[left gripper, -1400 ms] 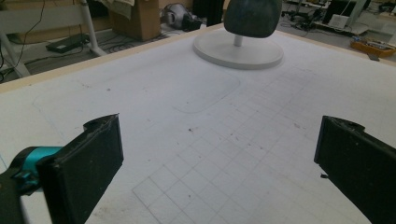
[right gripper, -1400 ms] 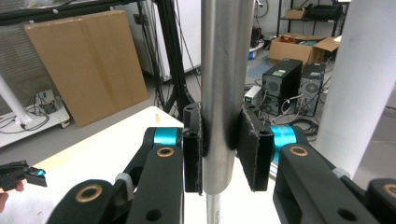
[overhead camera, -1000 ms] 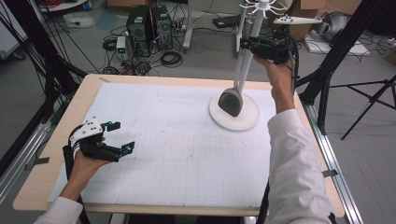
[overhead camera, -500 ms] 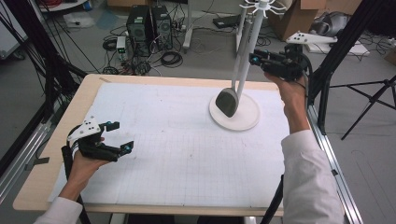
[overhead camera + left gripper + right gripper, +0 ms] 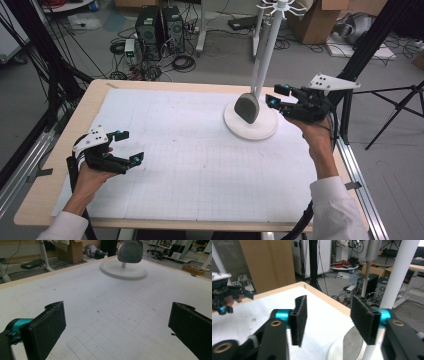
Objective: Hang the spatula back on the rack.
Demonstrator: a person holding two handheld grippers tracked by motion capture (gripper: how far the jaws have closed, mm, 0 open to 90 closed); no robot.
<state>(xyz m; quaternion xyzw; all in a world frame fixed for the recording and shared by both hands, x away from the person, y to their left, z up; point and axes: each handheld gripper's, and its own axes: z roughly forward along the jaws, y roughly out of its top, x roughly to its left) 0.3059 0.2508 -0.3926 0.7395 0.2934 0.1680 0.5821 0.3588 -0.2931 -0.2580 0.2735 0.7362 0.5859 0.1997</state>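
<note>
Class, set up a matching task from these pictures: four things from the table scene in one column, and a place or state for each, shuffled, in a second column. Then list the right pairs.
Things:
1. left gripper
2. right gripper
3. grey head-shaped piece
4. round white base

Places or states:
A. leans against the white pole, on the stand
B. lies flat on the gridded sheet, far right
C. open, low over the near left of the table
D. open, beside the stand's pole, nothing between its jaws

Pairs: 1-C, 2-D, 3-A, 4-B

Grey floor (image 5: 210, 62) strewn with cables (image 5: 182, 62), computer towers (image 5: 160, 27) and cardboard boxes (image 5: 320, 20) beyond the wooden desk (image 5: 90, 107).
</note>
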